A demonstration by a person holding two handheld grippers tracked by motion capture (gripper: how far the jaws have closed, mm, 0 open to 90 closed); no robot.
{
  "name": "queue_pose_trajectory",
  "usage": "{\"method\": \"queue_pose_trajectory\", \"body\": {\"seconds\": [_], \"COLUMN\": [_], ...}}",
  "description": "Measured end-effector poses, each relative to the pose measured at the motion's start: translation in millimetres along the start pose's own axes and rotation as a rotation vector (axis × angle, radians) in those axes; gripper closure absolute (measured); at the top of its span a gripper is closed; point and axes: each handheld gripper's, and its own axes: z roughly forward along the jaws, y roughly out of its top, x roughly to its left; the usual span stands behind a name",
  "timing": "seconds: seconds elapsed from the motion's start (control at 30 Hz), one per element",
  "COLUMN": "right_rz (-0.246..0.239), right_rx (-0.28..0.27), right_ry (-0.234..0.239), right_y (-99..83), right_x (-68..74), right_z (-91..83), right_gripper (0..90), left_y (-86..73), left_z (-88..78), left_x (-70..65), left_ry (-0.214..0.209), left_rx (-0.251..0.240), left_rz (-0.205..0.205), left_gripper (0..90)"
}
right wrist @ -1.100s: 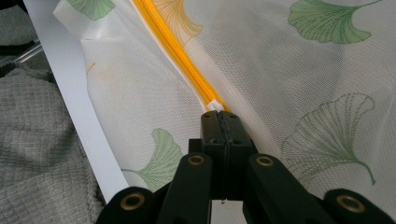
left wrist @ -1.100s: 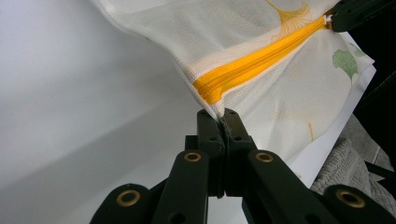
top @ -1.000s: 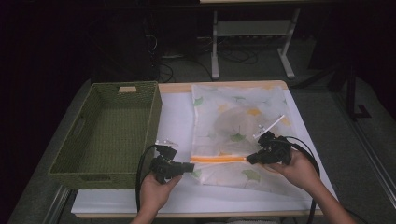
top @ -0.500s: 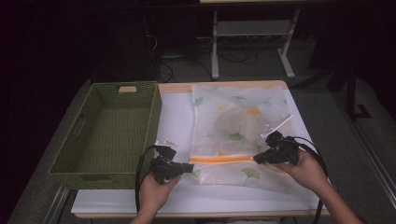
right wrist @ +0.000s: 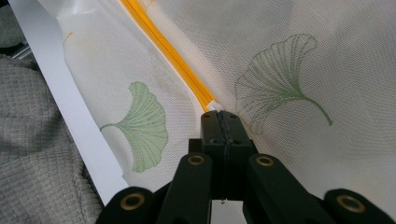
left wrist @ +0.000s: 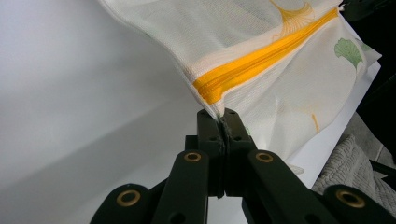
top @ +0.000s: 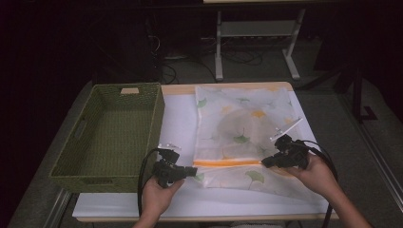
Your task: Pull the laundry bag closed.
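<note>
A white mesh bag (top: 242, 123) printed with ginkgo leaves lies flat on the white table top (top: 178, 118). An orange zipper (top: 228, 163) runs across its near part. My left gripper (top: 194, 171) is shut on the bag's left edge just below the zipper's end; the left gripper view shows the mesh (left wrist: 224, 28) pinched at the tips (left wrist: 222, 116) under the zipper (left wrist: 261, 60). My right gripper (top: 264, 162) is shut on the bag at the zipper's right end. In the right gripper view its tips (right wrist: 220, 114) meet the zipper (right wrist: 173, 56).
An empty green woven basket (top: 71, 156) stands along the table's left side, close to the left hand. The table's front edge lies just behind both hands. Grey textured fabric (right wrist: 42, 154) shows below that edge. A metal frame (top: 256, 28) stands beyond the table.
The right gripper has slid a little to the right along the zipper line, and the orange strip between the grippers looks slightly longer. The left gripper has stayed put.
</note>
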Motion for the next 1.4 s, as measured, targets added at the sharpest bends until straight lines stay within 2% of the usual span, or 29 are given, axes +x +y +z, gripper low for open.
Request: {"method": "queue_pose_trajectory", "body": {"seconds": [0.33,0.87,1.4], "right_rz": [0.013,0.043,0.071], "right_rx": [0.009,0.011,0.017], "right_ry": [-0.010,-0.035,-0.054], "right_y": [-4.7,-20.5,-38.5], "right_x": [-2.8,-12.9,-21.9], "right_z": [-2.7,-16.7,-20.3], "right_gripper": [89.8,89.8,89.8], "left_y": [-1.1,0.5,-1.7], "left_z": [0.5,0.7,2.6], "left_x": [1.3,-0.9,-0.1], "left_ry": [0.005,0.015,0.029], "left_rx": [0.004,0.010,0.021], "left_rz": [0.003,0.012,0.015], "left_gripper": [88.8,88.8,88.8]}}
